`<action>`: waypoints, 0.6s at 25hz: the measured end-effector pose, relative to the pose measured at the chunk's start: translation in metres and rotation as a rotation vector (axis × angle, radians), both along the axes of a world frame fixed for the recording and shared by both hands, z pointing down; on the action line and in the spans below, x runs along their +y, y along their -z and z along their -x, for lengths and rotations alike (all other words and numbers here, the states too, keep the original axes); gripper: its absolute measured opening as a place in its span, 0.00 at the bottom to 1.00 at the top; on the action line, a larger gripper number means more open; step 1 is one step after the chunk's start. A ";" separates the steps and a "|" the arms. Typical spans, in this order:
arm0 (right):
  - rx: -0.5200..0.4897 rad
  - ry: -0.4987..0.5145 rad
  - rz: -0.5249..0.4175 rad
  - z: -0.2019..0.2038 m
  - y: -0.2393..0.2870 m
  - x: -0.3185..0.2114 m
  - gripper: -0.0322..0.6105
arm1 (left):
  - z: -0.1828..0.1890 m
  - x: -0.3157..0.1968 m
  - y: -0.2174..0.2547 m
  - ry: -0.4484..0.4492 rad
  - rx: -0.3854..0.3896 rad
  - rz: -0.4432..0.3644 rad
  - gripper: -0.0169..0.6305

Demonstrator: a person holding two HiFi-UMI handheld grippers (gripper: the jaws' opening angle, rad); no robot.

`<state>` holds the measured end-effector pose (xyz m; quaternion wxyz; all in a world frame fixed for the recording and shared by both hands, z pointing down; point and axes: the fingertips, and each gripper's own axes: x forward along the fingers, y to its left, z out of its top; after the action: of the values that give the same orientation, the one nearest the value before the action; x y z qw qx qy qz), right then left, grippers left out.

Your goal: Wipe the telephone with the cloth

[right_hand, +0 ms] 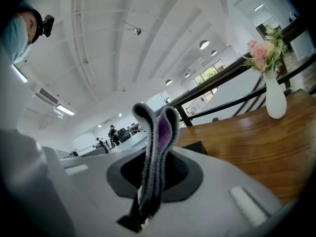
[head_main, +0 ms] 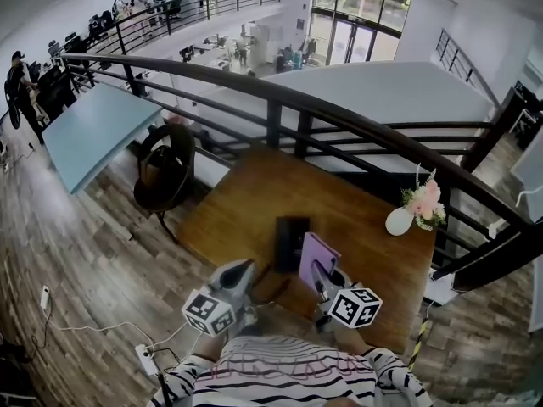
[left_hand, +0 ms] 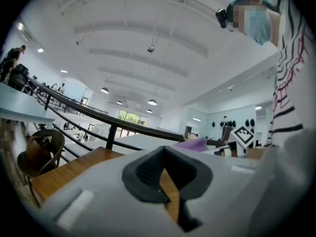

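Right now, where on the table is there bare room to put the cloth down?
Bare table lies behind the phone up to the railing, and between the cloth and the vase. The near edge is crowded: left claw, right claw, phone and cloth sit close together.

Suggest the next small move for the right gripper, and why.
Probably swing the right gripper left and down to lay the purple cloth on the black telephone: its jaws are shut on the cloth, held upright just right of the telephone.
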<state>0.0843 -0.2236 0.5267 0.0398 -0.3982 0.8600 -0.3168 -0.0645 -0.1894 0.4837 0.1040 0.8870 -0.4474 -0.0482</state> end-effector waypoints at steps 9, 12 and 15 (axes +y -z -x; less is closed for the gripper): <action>0.015 -0.032 0.019 0.017 -0.007 -0.045 0.11 | 0.015 -0.047 0.000 -0.039 0.005 0.011 0.03; 0.026 -0.025 0.021 0.031 -0.011 -0.061 0.11 | 0.027 -0.058 -0.003 -0.038 0.009 0.017 0.03; 0.043 -0.009 0.023 0.046 -0.015 -0.076 0.11 | 0.036 -0.067 -0.005 -0.036 0.013 0.021 0.03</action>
<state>0.0385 -0.2995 0.5420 0.0182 -0.4093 0.8551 -0.3179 -0.1008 -0.2566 0.4884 0.1170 0.8934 -0.4312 -0.0474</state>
